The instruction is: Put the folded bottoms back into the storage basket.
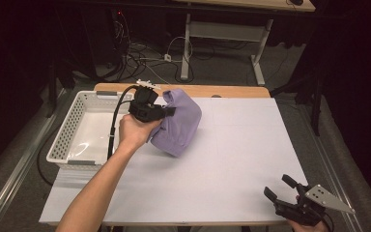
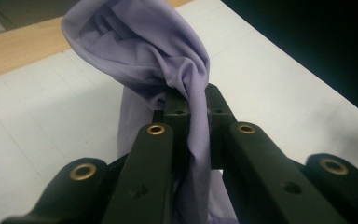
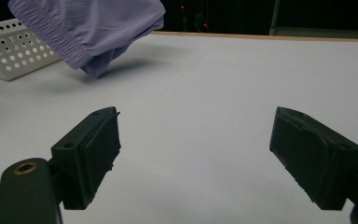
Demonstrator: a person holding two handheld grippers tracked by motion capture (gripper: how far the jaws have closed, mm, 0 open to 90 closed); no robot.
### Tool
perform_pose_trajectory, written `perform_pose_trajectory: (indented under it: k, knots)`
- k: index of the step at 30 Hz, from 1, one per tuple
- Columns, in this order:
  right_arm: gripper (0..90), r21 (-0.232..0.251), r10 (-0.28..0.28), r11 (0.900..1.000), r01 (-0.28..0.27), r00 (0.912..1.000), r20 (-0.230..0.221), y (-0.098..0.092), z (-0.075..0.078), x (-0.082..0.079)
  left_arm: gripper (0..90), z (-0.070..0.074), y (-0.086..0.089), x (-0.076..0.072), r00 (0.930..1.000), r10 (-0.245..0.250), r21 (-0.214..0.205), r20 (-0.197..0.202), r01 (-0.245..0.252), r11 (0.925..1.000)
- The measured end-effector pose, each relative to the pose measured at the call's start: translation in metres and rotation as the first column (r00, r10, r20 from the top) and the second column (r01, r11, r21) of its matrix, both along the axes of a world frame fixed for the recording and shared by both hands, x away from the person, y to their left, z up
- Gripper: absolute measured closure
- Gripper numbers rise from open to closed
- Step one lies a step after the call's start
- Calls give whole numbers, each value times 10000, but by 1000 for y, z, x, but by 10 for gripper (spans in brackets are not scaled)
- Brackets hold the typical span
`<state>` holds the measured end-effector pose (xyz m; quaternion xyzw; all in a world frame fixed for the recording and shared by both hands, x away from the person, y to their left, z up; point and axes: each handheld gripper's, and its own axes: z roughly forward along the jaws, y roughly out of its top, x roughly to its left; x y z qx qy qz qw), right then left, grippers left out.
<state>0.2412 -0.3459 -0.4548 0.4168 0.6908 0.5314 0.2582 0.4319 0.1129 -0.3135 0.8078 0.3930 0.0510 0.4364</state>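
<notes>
A lilac cloth garment [image 1: 178, 121] hangs above the white table top [image 1: 232, 159], just right of the basket. My left gripper [image 1: 166, 111] is shut on a bunched fold of it, held up in a hand. In the left gripper view the cloth [image 2: 158, 51] runs down between the closed jaws of my left gripper [image 2: 196, 100]. My right gripper [image 1: 280, 187] rests low at the near right corner of the table, open with nothing between its jaws. The right gripper view shows my right gripper [image 3: 196, 140] wide apart and the cloth [image 3: 93, 28] hanging far off, clear of the table.
A white perforated basket [image 1: 72, 128] stands at the table's left, also in the right gripper view [image 3: 14, 51]. A wooden strip [image 1: 232, 91] edges the far side. Beyond it are a desk frame [image 1: 222, 43] and cables on the floor.
</notes>
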Motion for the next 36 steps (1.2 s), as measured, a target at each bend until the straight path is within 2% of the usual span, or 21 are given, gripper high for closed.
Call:
perform_pose_trajectory:
  k: [5, 12, 15, 16, 20, 26, 29, 36]
  knots:
    - [168, -20, -34, 10000, 34, 10000, -28, 0, 0, 0, 815, 7, 9, -4, 9999, -134, -190, 11, 135, 9997]
    - [168, -35, 0, 10000, 0, 10000, -72, 0, 0, 1, 815, 12, 21, -8, 10000, -66, -341, -5, 66, 9994]
    - [168, -2, -6, 10000, 6, 10000, -66, 0, 0, 0, 814, 15, 28, -9, 10000, 9, -503, -84, -14, 9987]
    - [168, 9, -5, 10000, 5, 10000, -78, 0, 0, 0, 814, 18, 32, -12, 9998, 59, -691, -169, -70, 9976]
    - [167, -1, 19, 10000, -19, 10000, -72, 1, 0, 0, 814, 24, 38, -17, 9998, 177, -583, -94, -182, 9981]
    - [167, -47, -28, 10000, 27, 10000, -23, 1, 0, 0, 814, 30, 50, -21, 9997, 252, -643, -26, -253, 9976]
    - [167, -35, -38, 10000, 38, 10000, -44, 1, 0, 0, 814, 33, 58, -23, 9989, 460, -764, -114, -467, 9960]
    - [167, -51, 45, 10000, -45, 10000, -79, 1, 0, 1, 814, 41, 76, -29, 9977, 676, -858, 31, -671, 9940]
